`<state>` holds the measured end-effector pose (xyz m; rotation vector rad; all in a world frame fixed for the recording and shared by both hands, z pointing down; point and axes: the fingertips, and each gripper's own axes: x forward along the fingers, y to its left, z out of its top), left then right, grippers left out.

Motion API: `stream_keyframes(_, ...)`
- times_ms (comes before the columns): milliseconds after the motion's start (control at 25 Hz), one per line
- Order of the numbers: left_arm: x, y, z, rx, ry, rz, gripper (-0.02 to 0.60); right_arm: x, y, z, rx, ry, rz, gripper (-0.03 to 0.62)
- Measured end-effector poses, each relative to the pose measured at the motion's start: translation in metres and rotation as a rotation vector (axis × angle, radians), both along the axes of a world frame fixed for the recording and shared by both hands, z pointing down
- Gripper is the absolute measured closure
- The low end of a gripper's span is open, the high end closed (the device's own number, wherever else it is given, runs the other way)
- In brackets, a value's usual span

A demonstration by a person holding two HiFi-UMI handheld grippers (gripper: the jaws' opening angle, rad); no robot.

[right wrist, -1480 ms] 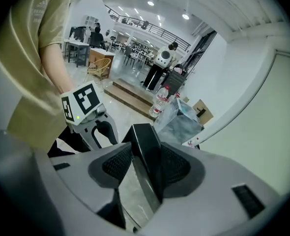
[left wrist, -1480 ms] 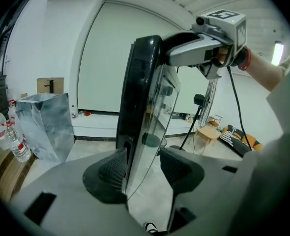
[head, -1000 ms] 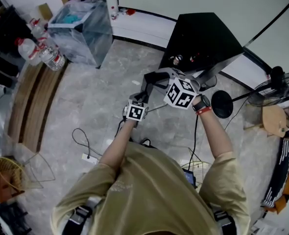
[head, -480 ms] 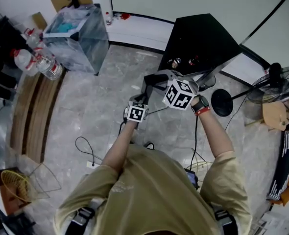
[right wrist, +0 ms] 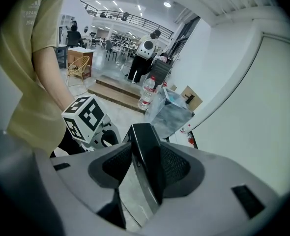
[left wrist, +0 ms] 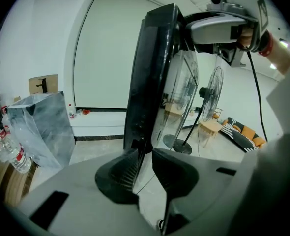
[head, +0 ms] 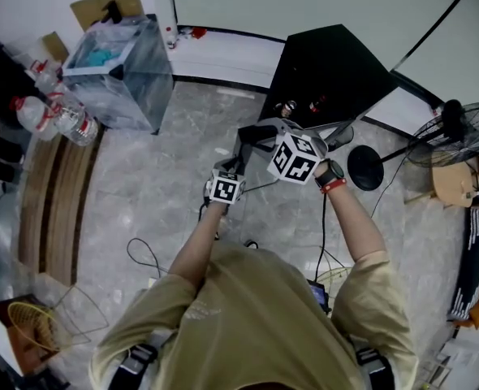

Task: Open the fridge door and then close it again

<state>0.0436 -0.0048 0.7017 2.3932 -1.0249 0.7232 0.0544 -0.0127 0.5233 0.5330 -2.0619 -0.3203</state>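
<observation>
Fridge door (left wrist: 152, 73) ajar at one o'clock, my right gripper (right wrist: 146, 168) clamped on its edge, left gripper (left wrist: 144, 166) likewise, lower.

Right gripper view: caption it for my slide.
Right gripper clamped on the edge of the black fridge door.

Water bottles (head: 69, 124) lie beside a seemingly plastic-lined bin (head: 122, 71).

A black fridge (head: 333, 63) is seen standing against the far white wall. Its black door (left wrist: 152, 68) is swung open and held upright, with clear shelves (left wrist: 182, 87) shown on its inner, right face.
</observation>
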Motion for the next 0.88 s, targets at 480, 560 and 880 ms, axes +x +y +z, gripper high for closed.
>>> stream_keyframes(480, -0.005, -0.036, 0.002, 0.007, -0.019, 0.049, 0.482, -0.002, -0.033, 0.001, 0.007, -0.017, 0.077, 0.393)
stream_keyframes(560, -0.006, -0.043, 0.002, 0.010, -0.023, 0.066, 0.482, -0.002, -0.039, 0.000, 0.007, -0.019, 0.094, 0.393)
stream_keyframes(880, -0.007, -0.070, 0.003, 0.020, -0.021, 0.132, 0.482, -0.005, -0.066, 0.000, 0.017, -0.015, 0.169, 0.394)
